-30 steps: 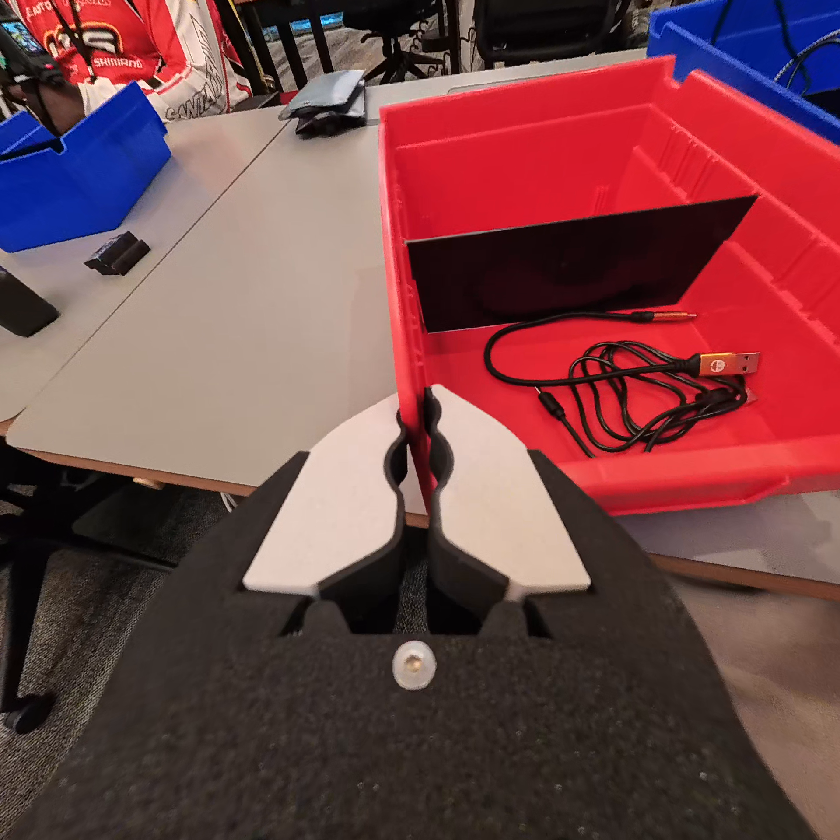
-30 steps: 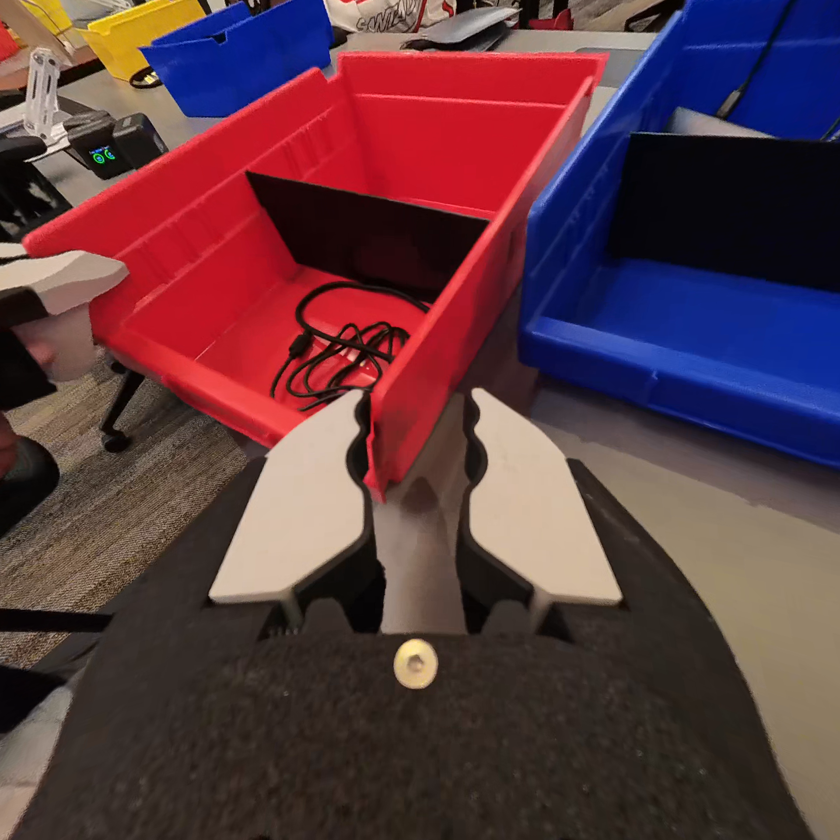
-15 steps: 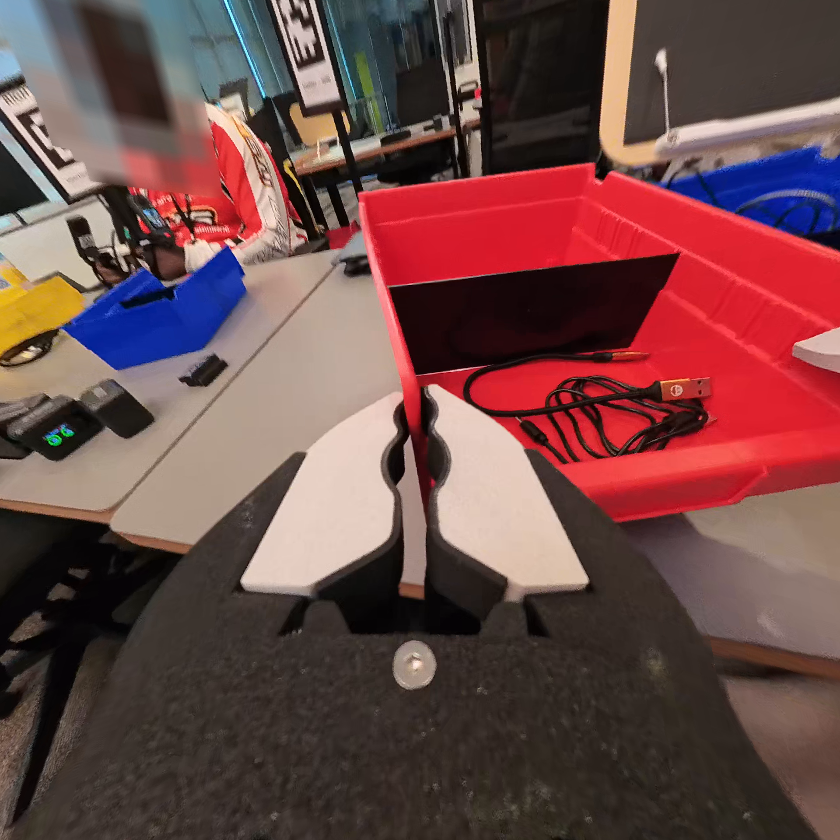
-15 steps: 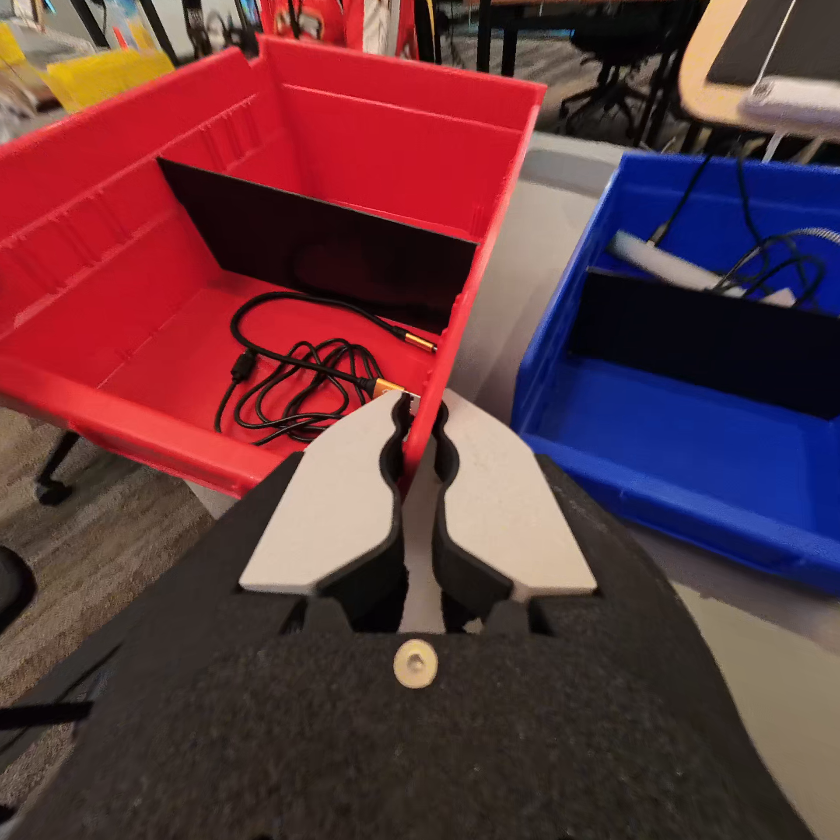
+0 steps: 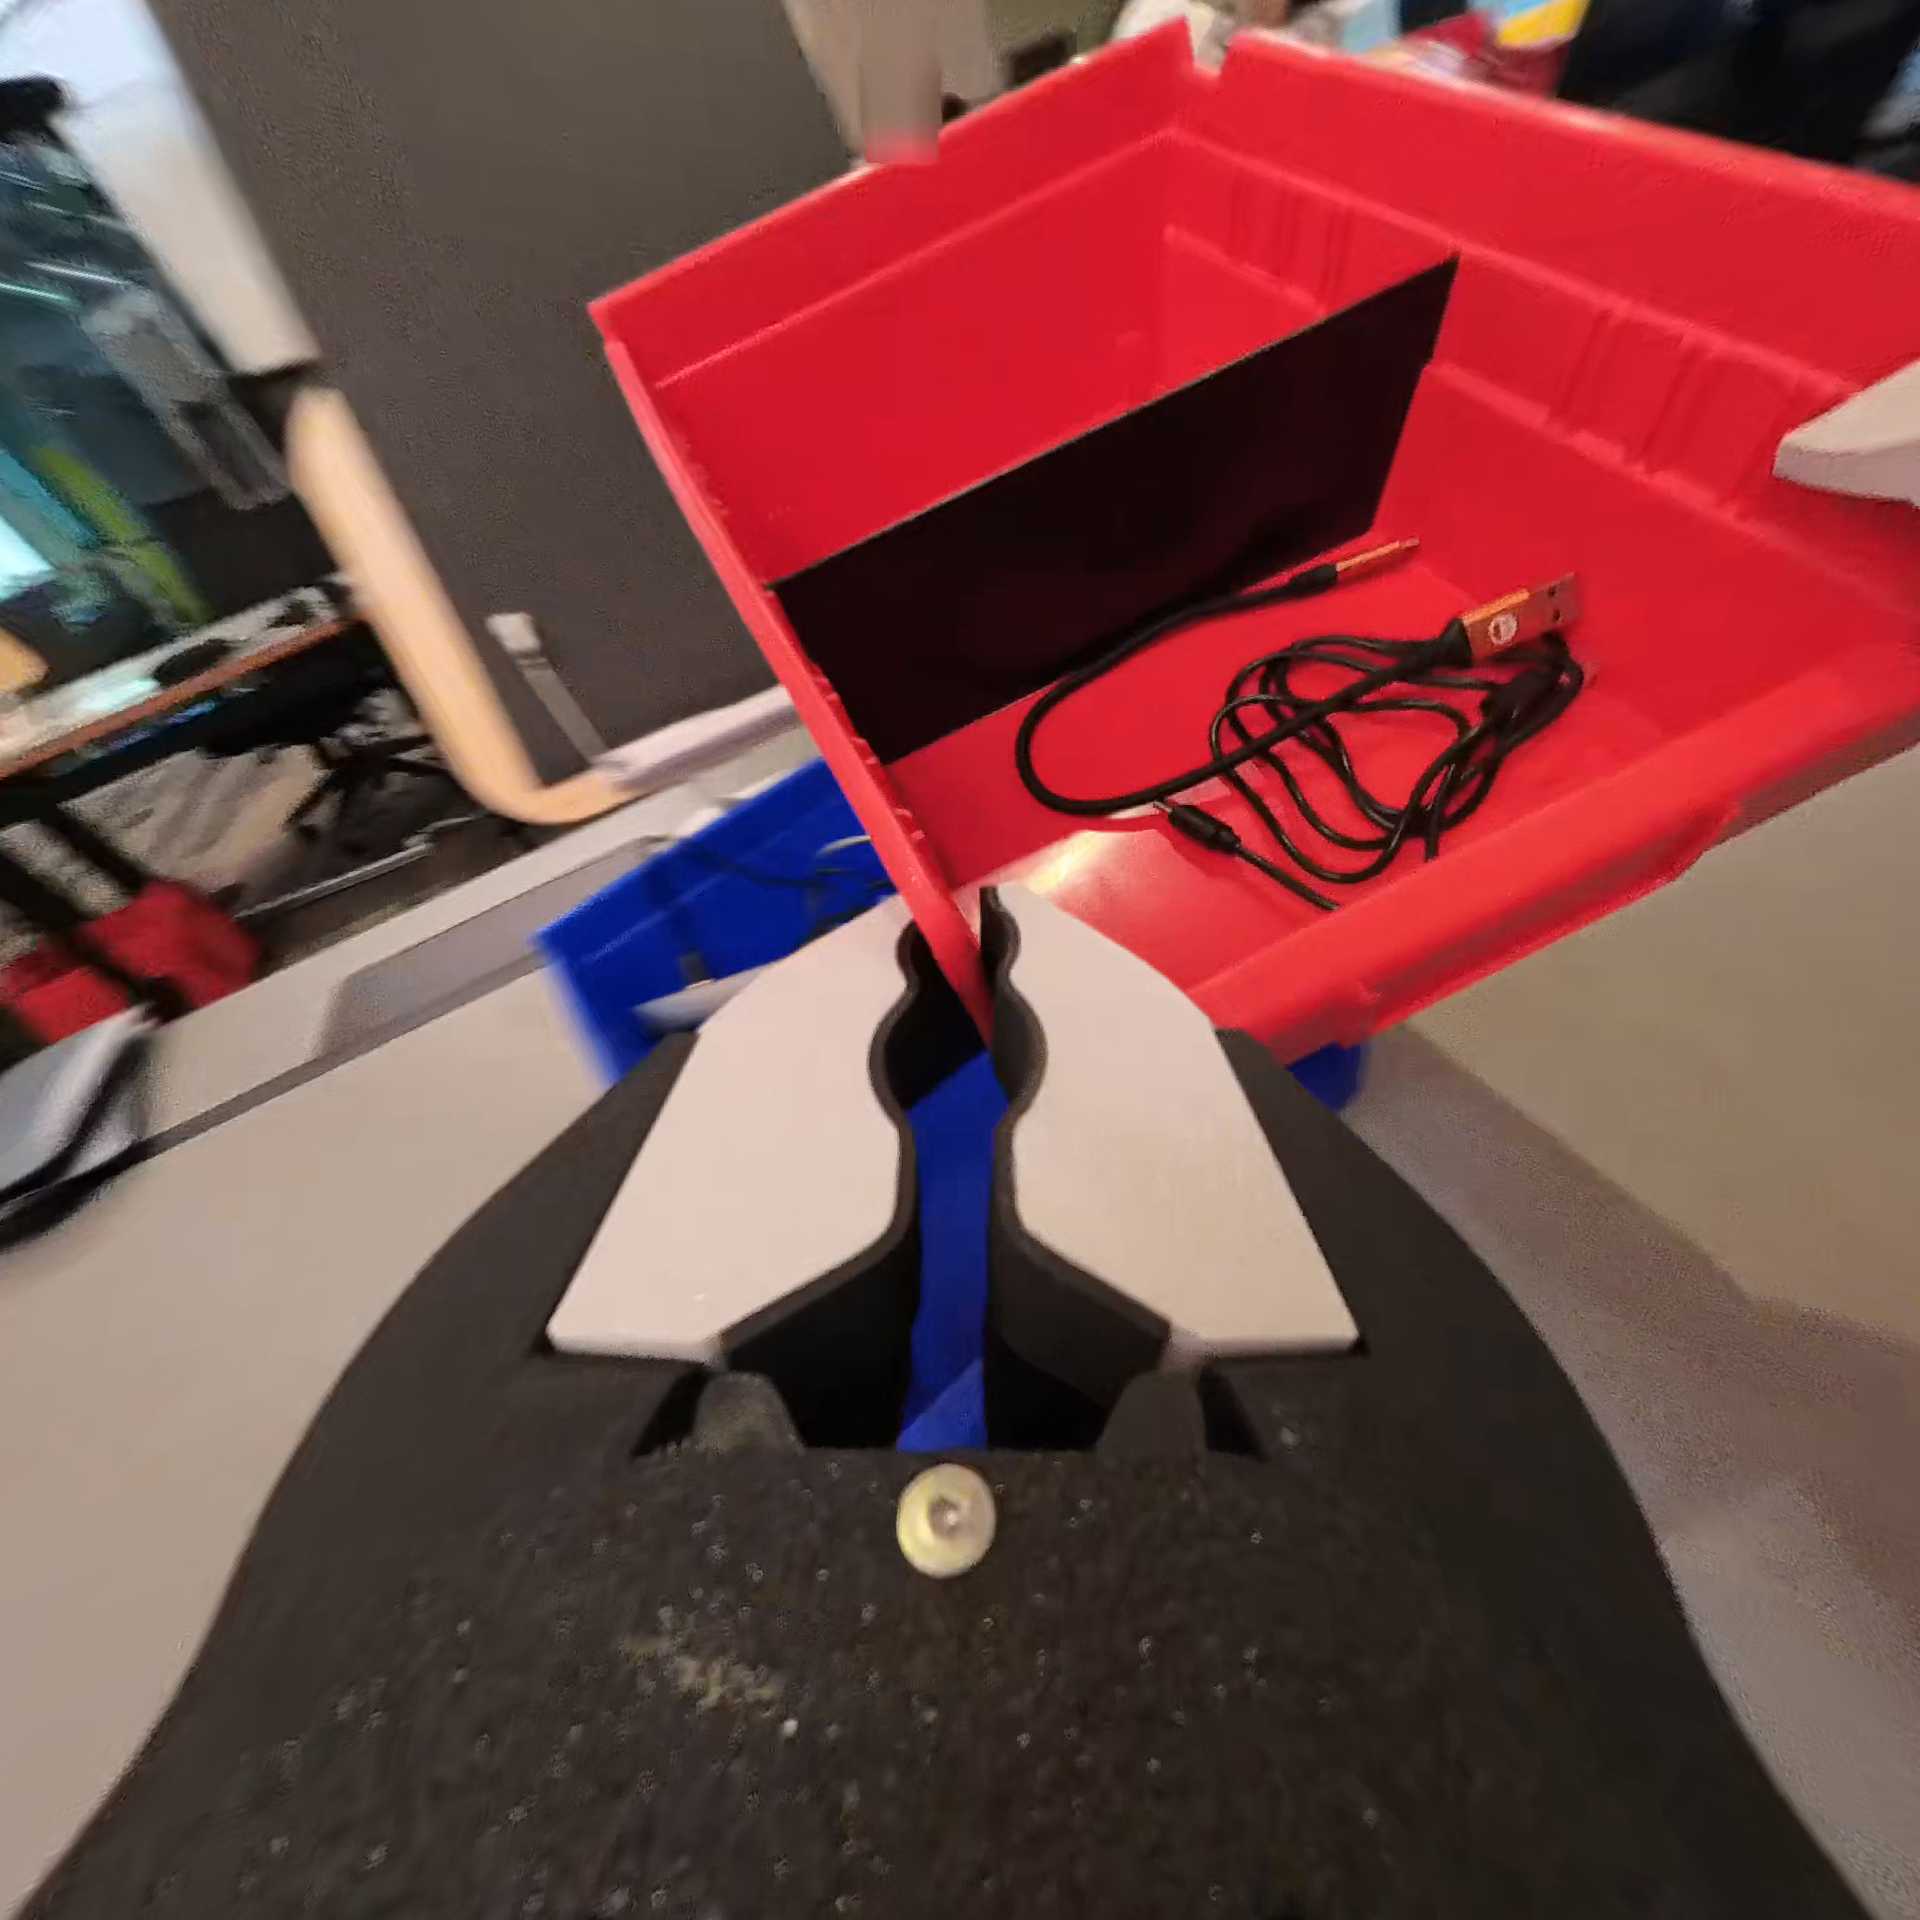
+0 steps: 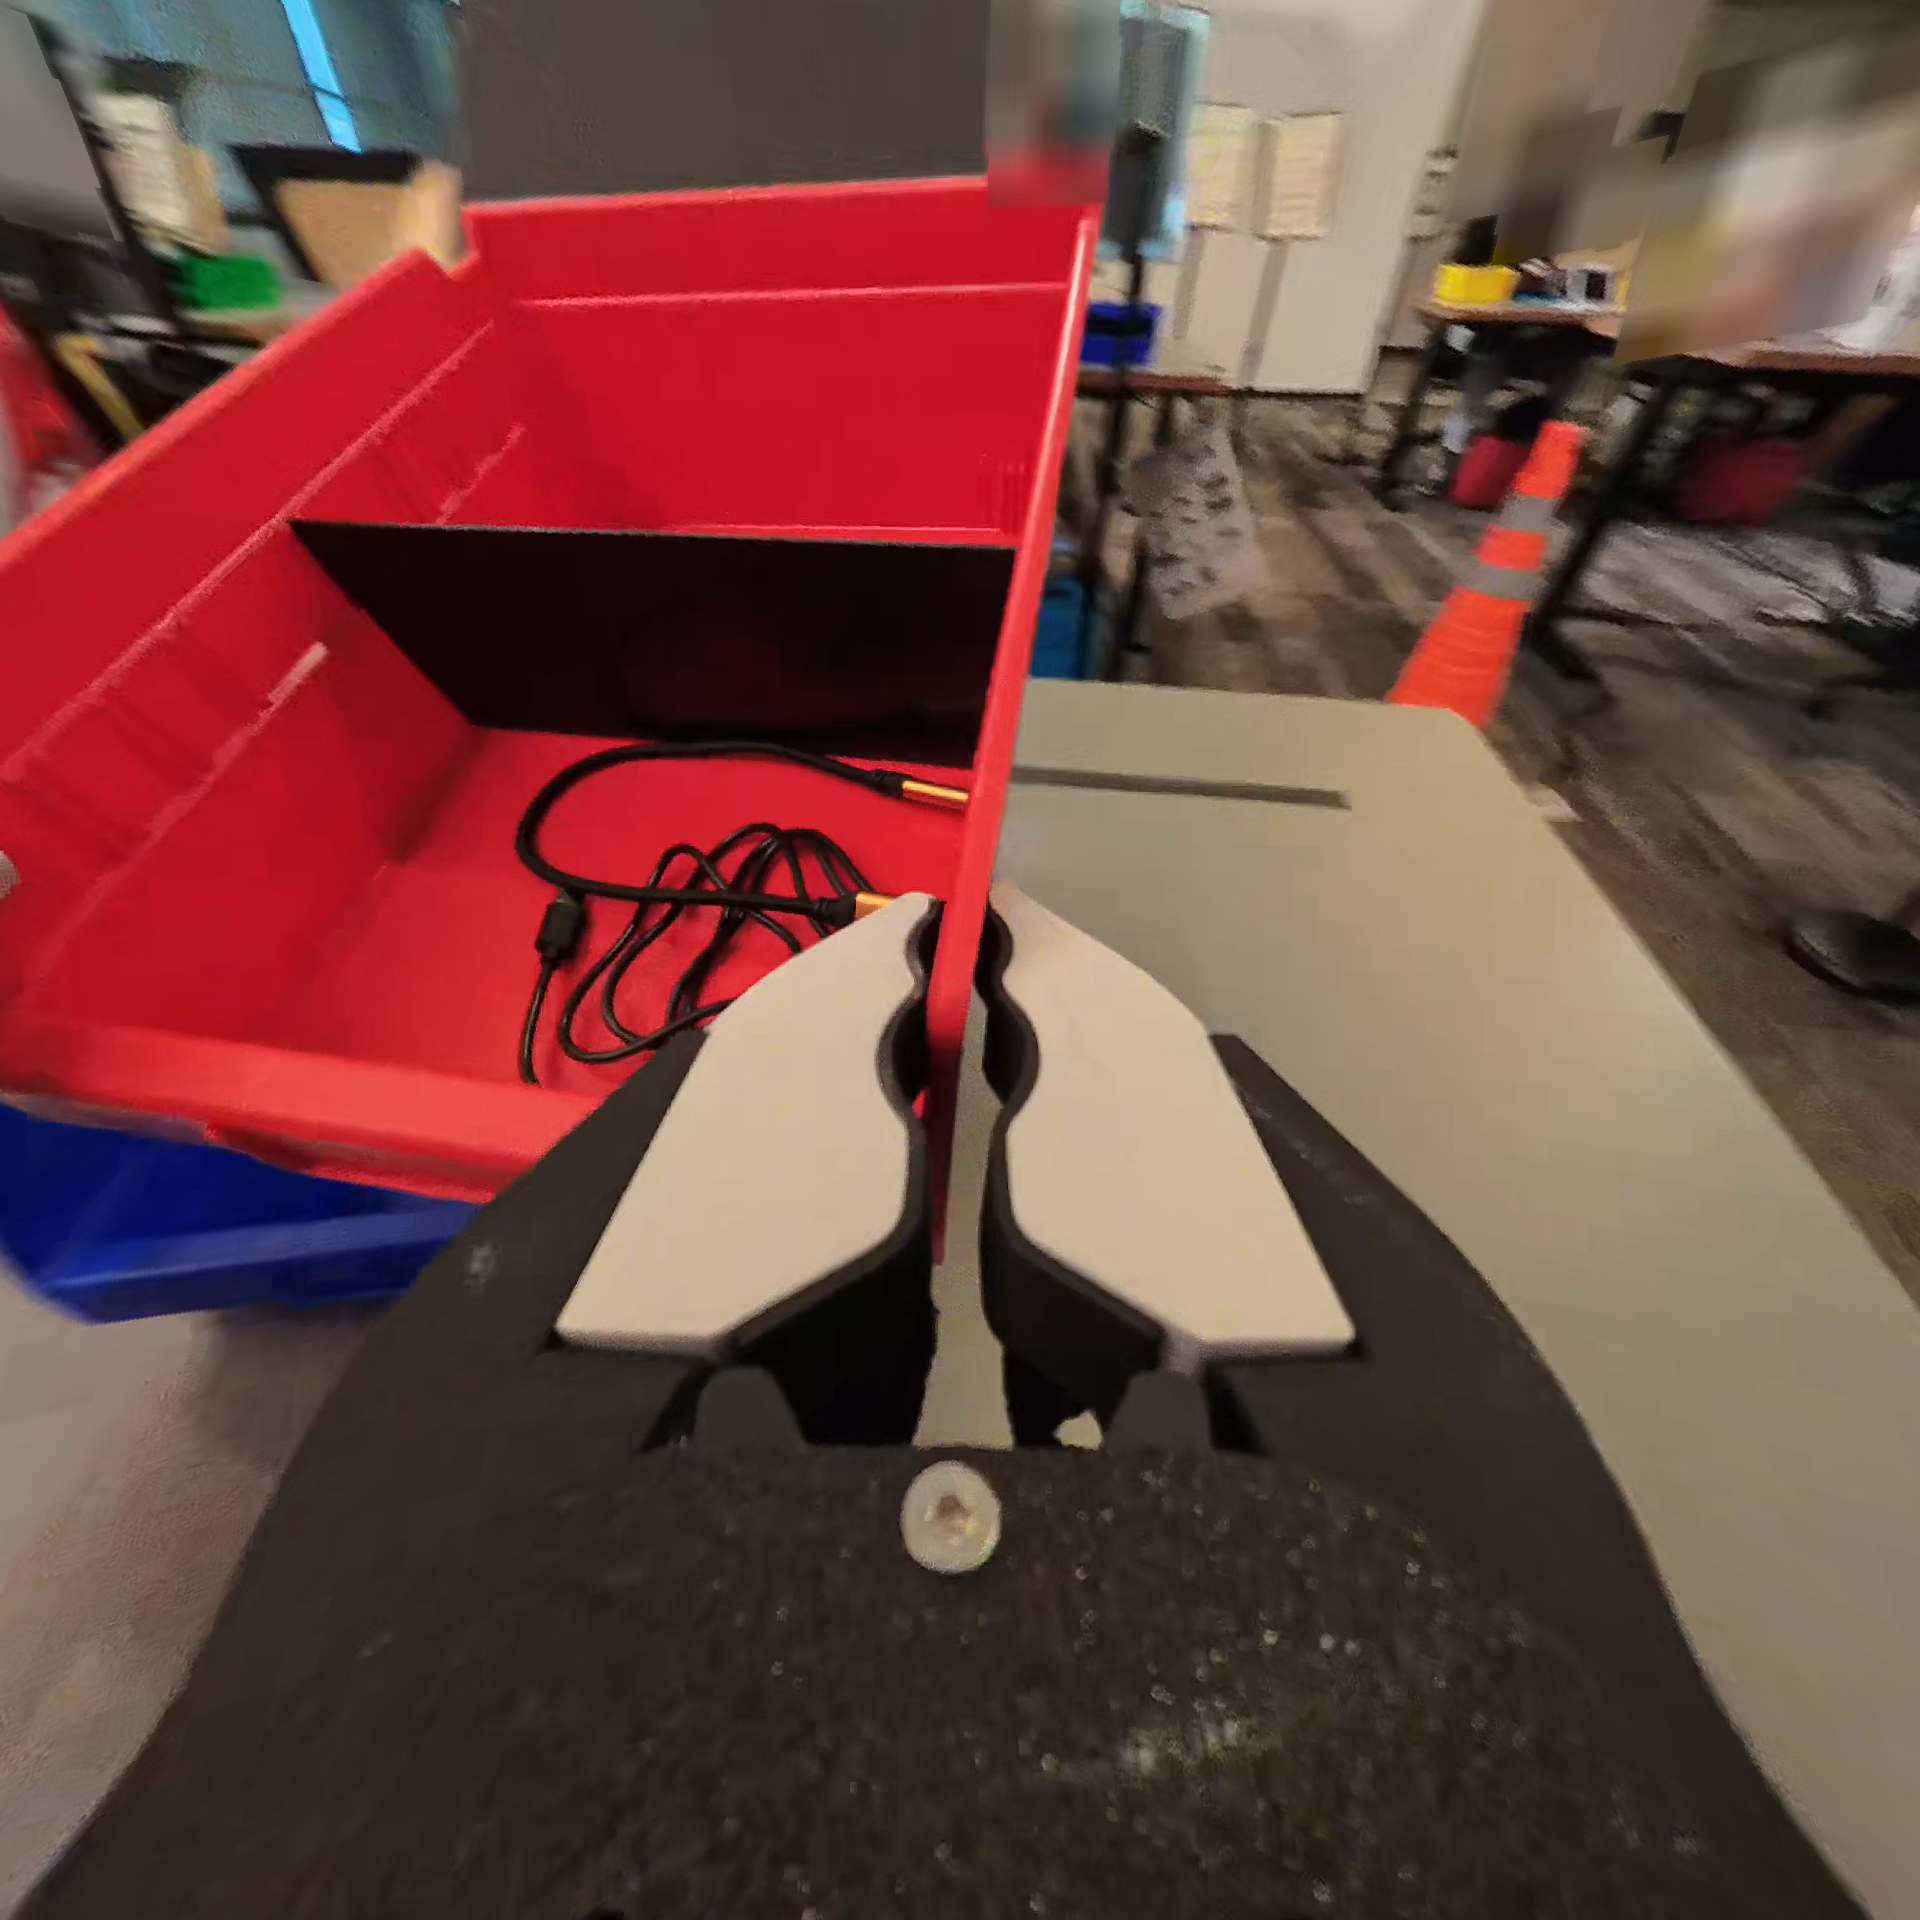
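- Your left hand-held gripper (image 5: 985,935) is clamped on the near left corner of the red bin (image 5: 1299,343), the thin side wall pinched between its fingers.
- Your right hand-held gripper (image 6: 961,925) is clamped the same way on the bin's right side wall, near the front corner.
- The bin hangs between your two hand-held grippers, clear of the grey surface (image 6: 1299,987), tilted in the left wrist view, and over a blue bin (image 5: 717,914) that shows just beyond and below your left fingertips.
- Ahead of both grippers, inside the bin, a black divider (image 6: 665,613) stands across it, and a loose black cable (image 6: 665,914) lies in the near compartment.
- The bin looks like stiff, smooth moulded plastic and probably light. Its walls are thin and likely slippery, so the corners you have are the firmest places to hold. The cable is free to slide if you tip further.
- A second ago the bin sat on the surface and your right jaws stood apart around its wall; half a second ago they had closed. Now the bin is raised and swung over the blue bin.
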### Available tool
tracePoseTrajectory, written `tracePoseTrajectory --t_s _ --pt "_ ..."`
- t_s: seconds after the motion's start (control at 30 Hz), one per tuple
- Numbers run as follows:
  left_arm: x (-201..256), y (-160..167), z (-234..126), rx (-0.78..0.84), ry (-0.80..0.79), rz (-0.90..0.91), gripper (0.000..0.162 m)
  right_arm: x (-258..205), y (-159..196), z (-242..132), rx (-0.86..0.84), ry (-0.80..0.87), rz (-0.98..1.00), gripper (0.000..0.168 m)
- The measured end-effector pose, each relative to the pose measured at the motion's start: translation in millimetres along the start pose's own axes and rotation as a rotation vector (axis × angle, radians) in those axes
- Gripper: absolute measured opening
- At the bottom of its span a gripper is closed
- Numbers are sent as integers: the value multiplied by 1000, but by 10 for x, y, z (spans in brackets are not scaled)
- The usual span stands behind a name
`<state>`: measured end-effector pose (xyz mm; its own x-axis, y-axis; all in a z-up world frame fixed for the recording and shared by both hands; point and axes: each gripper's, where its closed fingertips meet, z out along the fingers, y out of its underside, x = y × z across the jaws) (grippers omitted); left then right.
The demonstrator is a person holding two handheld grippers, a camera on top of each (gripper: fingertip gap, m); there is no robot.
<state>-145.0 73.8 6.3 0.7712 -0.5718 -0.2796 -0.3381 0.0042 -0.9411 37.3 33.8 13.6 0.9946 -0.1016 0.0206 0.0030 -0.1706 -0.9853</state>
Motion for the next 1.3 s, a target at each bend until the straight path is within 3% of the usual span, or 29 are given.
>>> tracePoseTrajectory --t_s 0.23,0.43,0.6,0.77,0.93,1.07,1.17,1.3 --pt "1359 -48 870 -76 214 -13 9 1495 668 31 -203 87 114 4" --pt "1960 233 1256 -158 258 24 10 2084 1172 212 -280 48 149 4" --pt "2308 419 1361 -193 360 2 17 2373 1436 389 -319 51 152 4" --pt "2438 370 1084 -183 516 -62 25 2448 1435 411 -309 32 297 9" --pt "1783 229 495 -104 537 -220 23 2585 1254 161 -260 182 229 27" --pt "659 242 82 -37 291 -232 25 2388 613 -180 -135 304 25 28" --pt "-101 396 -186 -38 118 -275 29 1486 265 -97 -72 128 -90 25" --pt "-657 821 -313 -109 -18 -374 31 -171 430 229 -165 -341 20 40"
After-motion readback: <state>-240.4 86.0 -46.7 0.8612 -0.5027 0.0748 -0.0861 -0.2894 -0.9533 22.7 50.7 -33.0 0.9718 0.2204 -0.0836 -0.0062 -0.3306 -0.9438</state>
